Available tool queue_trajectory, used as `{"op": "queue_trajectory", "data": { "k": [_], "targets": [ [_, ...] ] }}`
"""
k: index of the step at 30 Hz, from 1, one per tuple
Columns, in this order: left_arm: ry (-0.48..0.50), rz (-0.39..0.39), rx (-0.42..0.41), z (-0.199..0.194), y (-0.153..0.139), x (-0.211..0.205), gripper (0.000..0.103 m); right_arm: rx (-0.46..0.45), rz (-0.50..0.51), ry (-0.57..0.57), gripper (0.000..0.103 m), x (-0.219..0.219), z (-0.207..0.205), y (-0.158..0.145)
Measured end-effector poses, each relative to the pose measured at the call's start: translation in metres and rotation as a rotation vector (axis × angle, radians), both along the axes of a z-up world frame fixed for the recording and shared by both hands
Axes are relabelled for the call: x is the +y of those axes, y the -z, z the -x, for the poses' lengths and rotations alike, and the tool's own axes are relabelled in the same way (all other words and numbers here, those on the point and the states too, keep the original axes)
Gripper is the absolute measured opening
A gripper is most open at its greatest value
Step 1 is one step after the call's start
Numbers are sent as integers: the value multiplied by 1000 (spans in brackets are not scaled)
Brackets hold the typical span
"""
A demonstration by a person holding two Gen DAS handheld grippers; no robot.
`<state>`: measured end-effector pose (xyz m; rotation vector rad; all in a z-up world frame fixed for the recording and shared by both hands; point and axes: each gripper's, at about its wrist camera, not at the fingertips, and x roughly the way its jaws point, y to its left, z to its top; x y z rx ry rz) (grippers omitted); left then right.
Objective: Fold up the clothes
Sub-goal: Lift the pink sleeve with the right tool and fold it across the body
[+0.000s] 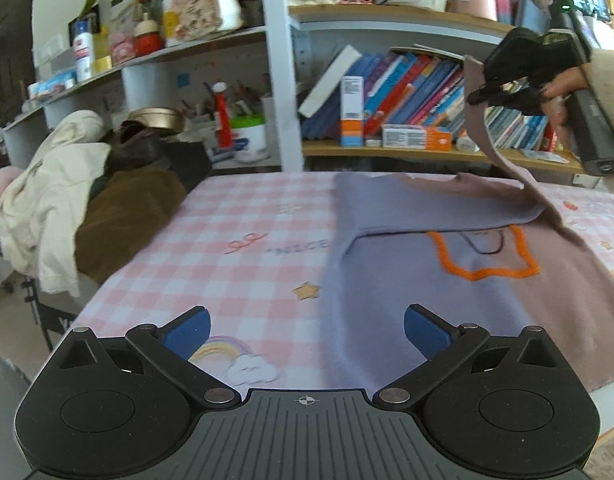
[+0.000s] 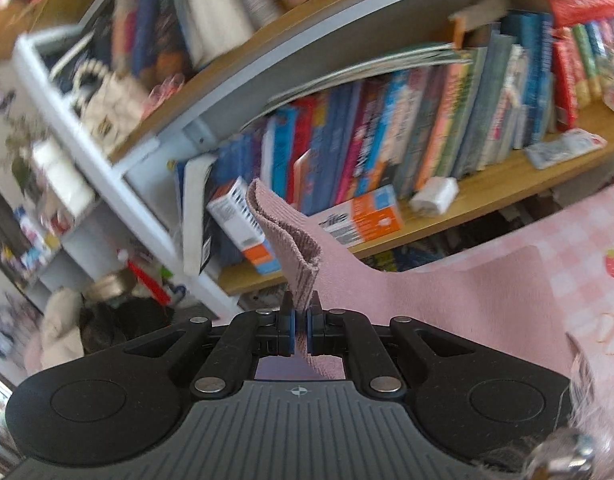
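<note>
A mauve sweater (image 1: 447, 264) with an orange outlined patch lies on the pink checked tablecloth (image 1: 247, 224); its left sleeve is folded across the chest. My left gripper (image 1: 307, 332) is open and empty, low over the sweater's lower left edge. My right gripper (image 1: 483, 94) is shut on the ribbed cuff of the right sleeve (image 2: 291, 248) and holds it high above the table in front of the bookshelf. In the right wrist view my right gripper (image 2: 301, 320) has the cuff between its blue pads, and the sleeve hangs down to the sweater body (image 2: 467, 300).
A pile of cream and brown clothes (image 1: 67, 216) sits at the table's left edge. A bookshelf (image 1: 407, 100) full of books and boxes stands right behind the table. A shelf with jars and bottles (image 1: 235, 128) is at the back left.
</note>
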<state>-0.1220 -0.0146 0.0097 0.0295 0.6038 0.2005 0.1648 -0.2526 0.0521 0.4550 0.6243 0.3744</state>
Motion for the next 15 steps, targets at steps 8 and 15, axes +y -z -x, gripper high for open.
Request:
{"op": "queue_trajectory", "data": {
  "k": [8, 15],
  "targets": [
    [-22, -19, 16, 14, 0, 19, 103, 47, 105, -19, 5, 58, -7, 35],
    [-45, -17, 25, 19, 2, 29, 103, 121, 171, -72, 38, 76, -14, 59]
  ]
}}
